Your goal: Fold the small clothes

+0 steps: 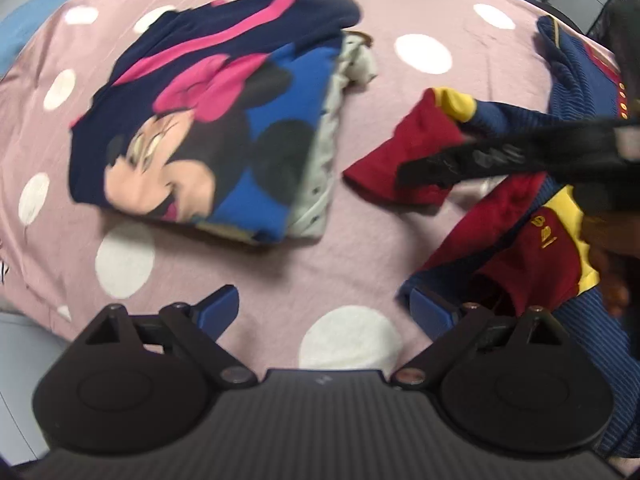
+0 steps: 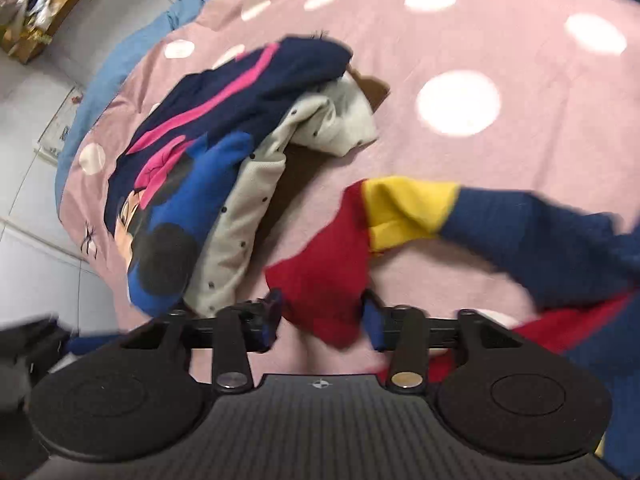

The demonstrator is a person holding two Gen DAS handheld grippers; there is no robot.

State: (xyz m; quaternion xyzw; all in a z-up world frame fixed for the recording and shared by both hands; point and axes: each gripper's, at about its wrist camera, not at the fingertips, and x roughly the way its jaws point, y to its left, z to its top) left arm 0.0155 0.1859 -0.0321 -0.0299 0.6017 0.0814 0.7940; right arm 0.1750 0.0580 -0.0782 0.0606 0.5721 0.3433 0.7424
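Observation:
A red, navy and yellow jersey (image 1: 532,240) lies at the right of the pink dotted bedsheet (image 1: 240,268). Its red sleeve (image 2: 320,272) with a yellow band reaches left, and my right gripper (image 2: 323,320) is shut on the sleeve's end, the cloth filling the gap between its blue pads. From the left wrist view that gripper (image 1: 424,168) is a black blur over the sleeve (image 1: 416,140). My left gripper (image 1: 326,312) stands wide open over bare sheet; its right fingertip is at the jersey's near edge.
A folded pile sits left of the sleeve: a navy cartoon-mouse garment (image 1: 200,100) on a grey dotted one (image 2: 248,224). Blue bedding (image 2: 132,52) hangs off the bed's far left edge. On the tiled floor stands a wooden box of clothes (image 2: 36,8).

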